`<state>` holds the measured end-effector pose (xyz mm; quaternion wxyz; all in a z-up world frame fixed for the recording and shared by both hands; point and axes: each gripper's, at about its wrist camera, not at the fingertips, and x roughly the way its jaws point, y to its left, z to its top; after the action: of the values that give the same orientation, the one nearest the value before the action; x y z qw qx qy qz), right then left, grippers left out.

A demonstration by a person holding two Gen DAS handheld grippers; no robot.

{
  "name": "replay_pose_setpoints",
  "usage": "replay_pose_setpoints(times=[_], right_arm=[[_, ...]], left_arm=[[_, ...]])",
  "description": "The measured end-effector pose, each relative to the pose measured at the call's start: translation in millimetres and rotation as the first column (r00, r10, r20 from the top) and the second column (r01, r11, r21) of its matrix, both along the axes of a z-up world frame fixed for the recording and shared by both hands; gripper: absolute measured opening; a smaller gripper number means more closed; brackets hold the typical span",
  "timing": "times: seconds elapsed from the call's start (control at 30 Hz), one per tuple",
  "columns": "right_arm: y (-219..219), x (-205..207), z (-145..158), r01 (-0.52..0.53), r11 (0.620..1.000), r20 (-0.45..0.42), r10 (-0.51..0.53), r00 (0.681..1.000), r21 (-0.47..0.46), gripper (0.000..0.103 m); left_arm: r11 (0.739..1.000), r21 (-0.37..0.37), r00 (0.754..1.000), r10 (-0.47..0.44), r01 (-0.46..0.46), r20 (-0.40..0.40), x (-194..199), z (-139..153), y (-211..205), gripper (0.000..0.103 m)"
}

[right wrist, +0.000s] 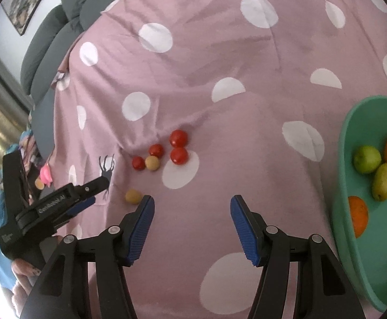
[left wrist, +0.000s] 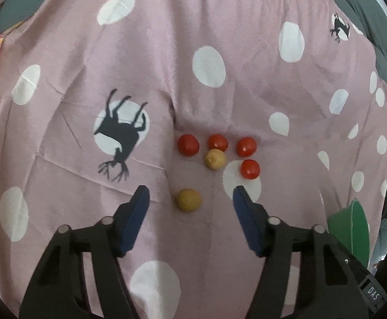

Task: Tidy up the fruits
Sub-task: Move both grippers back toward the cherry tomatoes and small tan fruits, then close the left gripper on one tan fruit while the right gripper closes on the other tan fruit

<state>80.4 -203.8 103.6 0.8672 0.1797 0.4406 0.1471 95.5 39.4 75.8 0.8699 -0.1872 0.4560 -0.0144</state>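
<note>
**Left tool lined up on the near tan fruit**

Left tool (left wrist: 190, 194) open, nothing pinched; small round tan fruit (left wrist: 189, 200) sits between its tips on the pink dotted bedsheet (left wrist: 246, 93). Second tan fruit (left wrist: 215, 159) at 12 o'clock from it, touching the four glossy red cherry tomatoes (left wrist: 188, 145). Right tool (right wrist: 192, 204) open too, empty. Teal plastic bowl (right wrist: 352, 212) at 3 o'clock in the right view holds two oranges (right wrist: 357, 216), a green apple (right wrist: 366, 159), a yellow-green pear (right wrist: 383, 181). Prob. light, firm, rolls easily on soft bedding. Grip across the widest part, gently. Tomatoes look thin-skinned, slick; squeeze less.
</note>
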Motion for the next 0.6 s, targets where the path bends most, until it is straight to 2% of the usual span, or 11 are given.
replay_pose_setpoints(times=[0.07,0.17,0.33,0.6], right_arm=[[1.8,1.2,-1.0,-0.008,1.0,-0.008,0.008,1.0,0.002,0.062],[4.6,1.8,-1.6,-0.016,1.0,-0.013,0.016,1.0,-0.006,0.062],[5.9,2.1,-2.8,-0.019,1.0,-0.019,0.019,1.0,-0.016,0.062],[6.1,3.6,-4.9,-0.019,1.0,-0.032,0.019,0.999,-0.015,0.062]], left_arm=[[1.0,-0.008,1.0,-0.017,0.017,-0.02,5.1,-6.2,-3.1,0.049],[0.999,-0.013,0.999,-0.033,0.032,-0.036,12.1,-13.5,-7.8,0.043],[0.998,-0.032,0.995,-0.049,0.046,-0.087,24.3,-27.1,-12.9,0.042],[0.999,0.031,0.995,-0.025,0.029,-0.101,33.1,-35.1,-19.3,0.037]])
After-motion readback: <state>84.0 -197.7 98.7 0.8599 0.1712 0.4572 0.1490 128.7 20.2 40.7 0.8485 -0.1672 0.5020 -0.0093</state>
